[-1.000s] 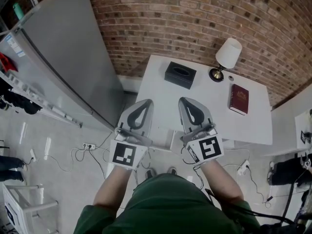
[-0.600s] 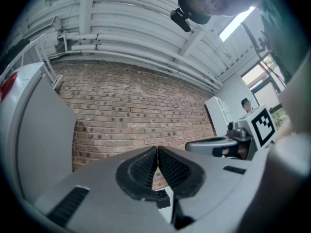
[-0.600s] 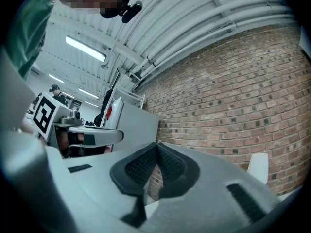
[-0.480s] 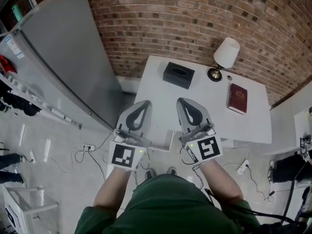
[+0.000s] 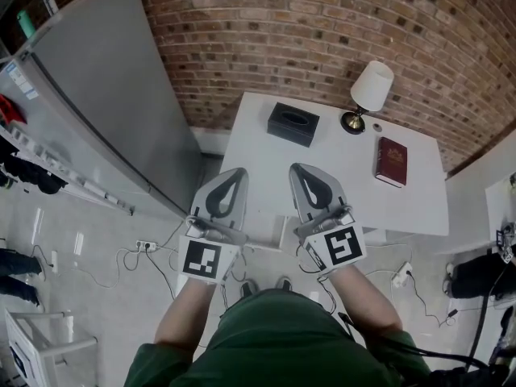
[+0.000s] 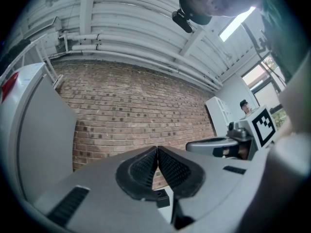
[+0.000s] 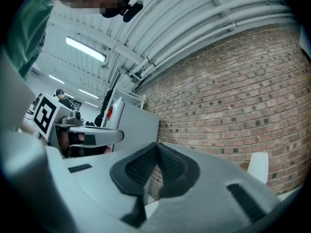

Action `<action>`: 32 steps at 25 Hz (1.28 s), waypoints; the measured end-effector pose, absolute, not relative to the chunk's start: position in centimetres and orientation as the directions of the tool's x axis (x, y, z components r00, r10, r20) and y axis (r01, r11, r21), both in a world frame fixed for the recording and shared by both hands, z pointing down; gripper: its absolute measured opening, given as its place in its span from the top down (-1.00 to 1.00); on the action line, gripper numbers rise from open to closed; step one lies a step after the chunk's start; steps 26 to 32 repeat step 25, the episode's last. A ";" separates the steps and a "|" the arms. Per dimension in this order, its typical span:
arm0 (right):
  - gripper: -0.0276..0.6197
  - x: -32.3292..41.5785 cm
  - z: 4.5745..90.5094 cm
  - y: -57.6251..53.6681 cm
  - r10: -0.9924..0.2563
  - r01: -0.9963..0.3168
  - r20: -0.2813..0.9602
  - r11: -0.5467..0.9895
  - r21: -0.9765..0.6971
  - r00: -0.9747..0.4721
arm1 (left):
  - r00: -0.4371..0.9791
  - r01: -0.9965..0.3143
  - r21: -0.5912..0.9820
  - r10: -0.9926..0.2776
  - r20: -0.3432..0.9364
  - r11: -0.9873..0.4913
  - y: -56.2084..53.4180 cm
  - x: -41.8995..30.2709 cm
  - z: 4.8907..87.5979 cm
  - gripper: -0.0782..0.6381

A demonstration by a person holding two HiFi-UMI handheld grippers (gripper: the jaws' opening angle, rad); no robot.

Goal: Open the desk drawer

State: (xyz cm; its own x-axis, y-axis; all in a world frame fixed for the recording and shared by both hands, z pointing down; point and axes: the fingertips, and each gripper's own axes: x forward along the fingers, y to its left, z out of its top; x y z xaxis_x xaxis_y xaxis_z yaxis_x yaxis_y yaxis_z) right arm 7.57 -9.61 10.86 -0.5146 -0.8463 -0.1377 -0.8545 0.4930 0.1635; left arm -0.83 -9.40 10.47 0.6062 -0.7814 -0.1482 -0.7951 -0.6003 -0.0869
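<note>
A white desk (image 5: 347, 192) stands against the brick wall. My left gripper (image 5: 236, 171) and right gripper (image 5: 301, 168) hover side by side over its near left part, both pointing at the wall. Both are shut with nothing between the pads. In the left gripper view the ribbed pads meet at the left gripper (image 6: 157, 148), with the right gripper (image 6: 214, 144) beside it. The right gripper view shows the right gripper (image 7: 156, 143) closed the same way. A pale boxy part (image 5: 280, 230) under the desk's front edge shows between the grippers; I cannot tell if it is the drawer.
On the desk sit a black tissue box (image 5: 293, 124), a white-shaded lamp (image 5: 369, 91) and a red book (image 5: 390, 161). A tall grey cabinet (image 5: 105, 111) stands close on the left. Cables and a power strip (image 5: 145, 244) lie on the floor below.
</note>
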 end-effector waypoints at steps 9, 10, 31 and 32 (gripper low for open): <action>0.92 7.6 11.0 -9.3 -0.846 -0.854 -0.135 0.495 0.162 -0.516 | 0.609 -0.793 -0.089 -0.780 -0.143 -0.602 -9.1 -0.7 10.6 0.76; 0.92 7.6 11.0 -9.3 -0.846 -0.854 -0.134 0.495 0.161 -0.516 | 0.608 -0.793 -0.088 -0.781 -0.142 -0.602 -9.1 -0.6 10.6 0.76; 0.92 9.5 11.6 -9.6 -0.835 -0.845 -0.139 0.514 0.148 -0.532 | 0.598 -0.802 -0.098 -0.791 -0.131 -0.590 -9.2 1.4 10.9 0.76; 0.92 9.5 11.6 -9.6 -0.835 -0.845 -0.139 0.514 0.148 -0.532 | 0.598 -0.802 -0.098 -0.791 -0.131 -0.590 -9.2 1.4 10.9 0.76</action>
